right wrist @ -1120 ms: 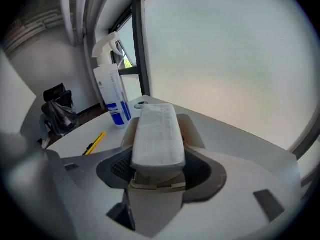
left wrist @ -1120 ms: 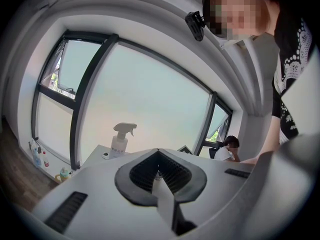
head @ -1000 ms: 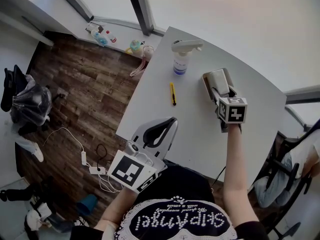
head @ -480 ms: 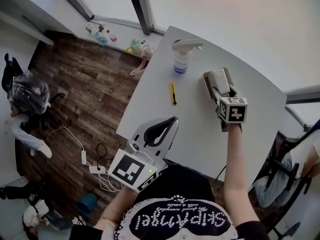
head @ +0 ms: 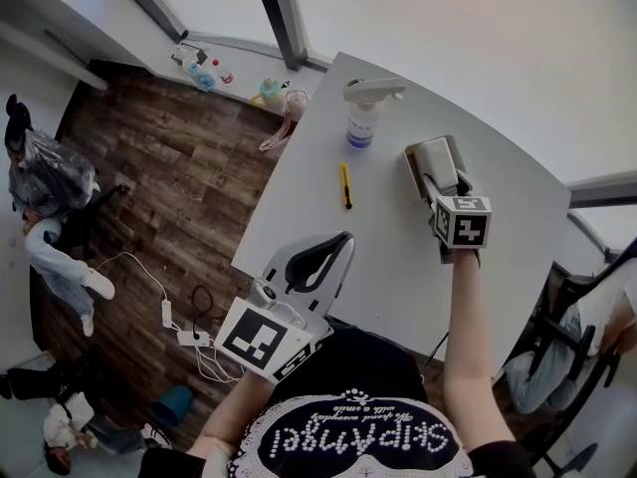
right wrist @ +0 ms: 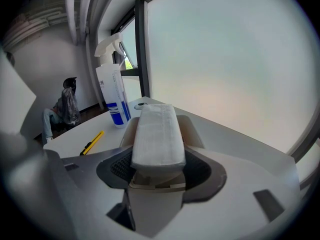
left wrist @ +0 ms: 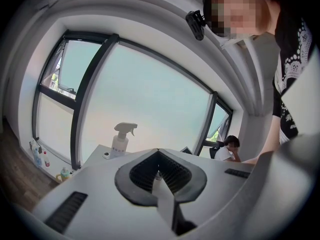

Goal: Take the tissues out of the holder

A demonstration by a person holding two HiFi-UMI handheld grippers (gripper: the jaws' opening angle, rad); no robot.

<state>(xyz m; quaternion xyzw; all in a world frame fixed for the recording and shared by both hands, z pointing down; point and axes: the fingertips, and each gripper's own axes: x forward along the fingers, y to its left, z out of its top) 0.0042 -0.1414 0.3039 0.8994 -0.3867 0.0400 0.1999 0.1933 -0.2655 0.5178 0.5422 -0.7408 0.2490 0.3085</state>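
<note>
A white stack of tissues (right wrist: 157,134) lies in a beige holder (right wrist: 194,132) on the white table (head: 398,277). In the head view the holder (head: 453,154) stands at the table's right side with the tissues (head: 435,156) in it. My right gripper (right wrist: 159,155) reaches over the holder's near end, its ribbed pads pressed against both sides of the stack; the same gripper (head: 439,181) shows in the head view. My left gripper (head: 343,239) hangs at the table's near edge, shut and empty, and its tips meet in the left gripper view (left wrist: 158,152).
A spray bottle (head: 361,118) stands at the table's far left, with a yellow utility knife (head: 344,185) lying nearer me. Small bottles (head: 199,71) sit on the window sill. Cables and a person (head: 50,227) are on the wooden floor at left.
Neither gripper nor the tissues have moved. Only the person on the floor at far left has shifted.
</note>
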